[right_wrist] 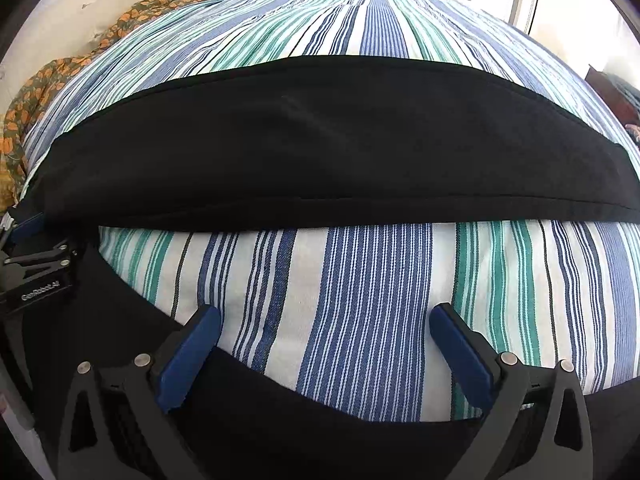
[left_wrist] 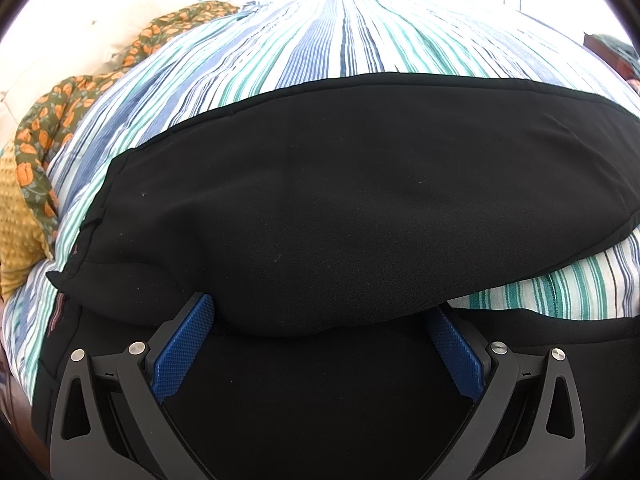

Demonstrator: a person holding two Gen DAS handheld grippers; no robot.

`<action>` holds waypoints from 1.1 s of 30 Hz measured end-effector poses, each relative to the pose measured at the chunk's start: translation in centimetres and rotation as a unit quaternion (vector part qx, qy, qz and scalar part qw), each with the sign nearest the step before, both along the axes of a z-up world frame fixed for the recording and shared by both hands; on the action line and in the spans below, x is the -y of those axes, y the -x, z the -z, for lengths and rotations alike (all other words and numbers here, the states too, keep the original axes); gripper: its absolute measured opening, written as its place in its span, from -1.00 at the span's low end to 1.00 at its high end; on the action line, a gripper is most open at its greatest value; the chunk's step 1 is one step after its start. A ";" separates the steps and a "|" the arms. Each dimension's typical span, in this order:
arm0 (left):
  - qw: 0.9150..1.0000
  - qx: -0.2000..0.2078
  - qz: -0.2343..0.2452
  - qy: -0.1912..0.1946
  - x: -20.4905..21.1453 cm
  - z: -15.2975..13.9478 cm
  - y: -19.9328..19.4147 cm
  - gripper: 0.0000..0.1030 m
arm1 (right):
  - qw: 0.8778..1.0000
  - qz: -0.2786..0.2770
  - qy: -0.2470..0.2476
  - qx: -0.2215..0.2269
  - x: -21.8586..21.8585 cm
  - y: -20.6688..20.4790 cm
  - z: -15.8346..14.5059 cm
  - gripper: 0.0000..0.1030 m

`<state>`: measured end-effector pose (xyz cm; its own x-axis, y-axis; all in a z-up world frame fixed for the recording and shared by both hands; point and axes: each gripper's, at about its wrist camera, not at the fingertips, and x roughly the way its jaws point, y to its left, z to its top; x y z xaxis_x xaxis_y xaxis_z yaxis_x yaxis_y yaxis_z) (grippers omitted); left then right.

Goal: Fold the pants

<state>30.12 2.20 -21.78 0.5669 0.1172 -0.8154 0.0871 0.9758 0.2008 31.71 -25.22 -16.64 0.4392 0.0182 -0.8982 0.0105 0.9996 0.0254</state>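
pants (left_wrist: 340,184) — black, matte, smooth knit with stitched seams along the edges, lying on a bed (right_wrist: 360,280) covered in a blue, green and white striped woven sheet. one leg forms a long flat band running left to right across both views; long axis crosswise to the stripes. a second black portion lies nearer the cameras, a strip of sheet showing between the two in the right wrist view. left tongs (left_wrist: 320,312) spread wide, blue textured pads at the near fold of the cloth, tips hidden under it. right tongs (right_wrist: 325,316) spread wide, over bare sheet, gripping nothing. orange-flowered olive fabric (left_wrist: 44,128) bunched at the bed's left edge.
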 end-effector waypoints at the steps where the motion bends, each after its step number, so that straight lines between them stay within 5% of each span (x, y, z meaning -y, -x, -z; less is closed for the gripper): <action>1: 1.000 0.000 0.000 0.001 0.0 0.0 0.0 0.99 | 1.000 0.001 -0.021 0.005 0.7 0.5 -0.8 0.99; 5: 1.000 -0.001 0.000 0.000 -0.1 -0.1 0.1 0.99 | 0.994 0.022 -0.089 0.053 6.4 4.1 -4.2 0.99; 14: 1.000 0.000 0.000 -0.004 0.0 0.0 0.0 0.99 | 0.985 0.160 -0.034 0.060 29.2 6.5 -8.4 0.99; 21: 1.000 0.005 -0.001 0.018 -0.6 0.4 -0.3 0.99 | 0.988 0.137 -0.036 0.068 36.5 -2.1 -11.3 0.99; 28: 0.999 0.030 -0.001 0.015 -0.5 0.8 0.1 0.99 | 0.982 0.189 -0.010 0.023 41.9 -12.3 -9.0 0.95; 30: 0.999 0.035 -0.002 0.012 -0.3 0.9 0.2 0.99 | 0.978 0.209 -0.009 0.017 42.8 -13.6 -7.9 0.80; 32: 0.999 0.037 -0.002 0.015 -0.3 1.0 0.2 0.99 | 0.975 0.222 -0.029 0.006 43.5 -14.2 -6.6 0.33; 33: 0.999 0.037 -0.002 0.017 -0.4 1.0 0.2 0.99 | 0.974 0.221 -0.043 -0.002 43.7 -14.2 -6.1 -0.22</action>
<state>29.89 2.61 -22.78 0.6252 0.0920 -0.7750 0.0697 0.9825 0.1729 45.92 -68.88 -10.51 0.4171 -0.0968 -0.9037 0.4390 0.8921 0.1071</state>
